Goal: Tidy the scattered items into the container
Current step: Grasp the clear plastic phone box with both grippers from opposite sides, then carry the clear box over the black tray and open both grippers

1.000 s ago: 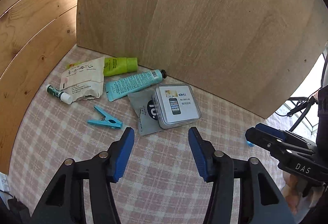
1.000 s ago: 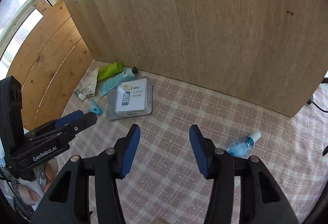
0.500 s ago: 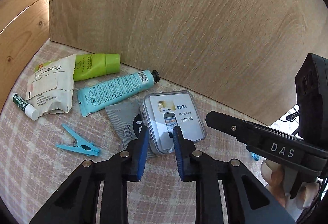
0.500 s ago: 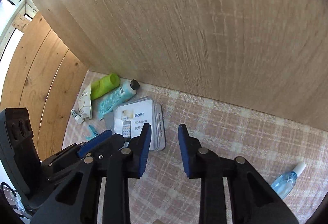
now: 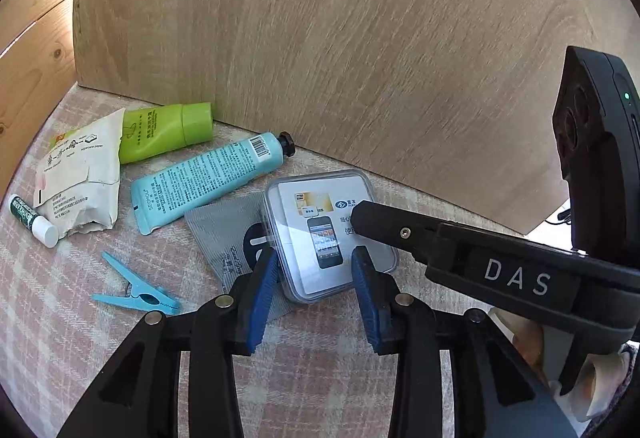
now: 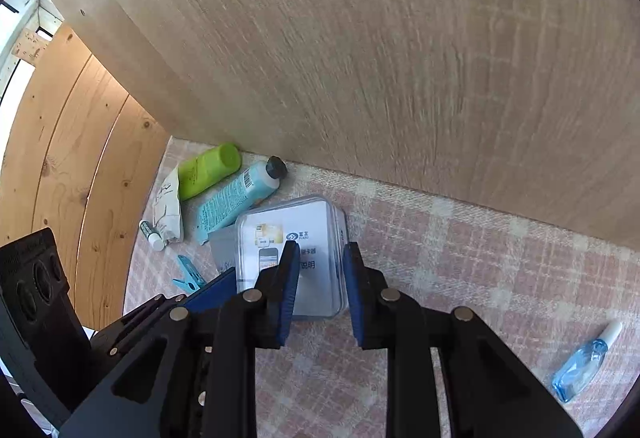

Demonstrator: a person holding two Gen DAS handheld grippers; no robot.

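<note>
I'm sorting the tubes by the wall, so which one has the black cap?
The light blue tube, with a barcode near its black cap. The green tube beside it has a green cap.

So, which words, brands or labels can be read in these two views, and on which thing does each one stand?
"DAS": on the side of the right gripper, white letters.
"SEOMOU": on the light blue tube, near its flat end.
Barcode, digits too small: on the same tube near its black cap.
Chinese print with a phone picture: card in the clear plastic box, too blurred to quote.
Green tube, white packet, lip balm stick, grey sachet: print too small.
</note>
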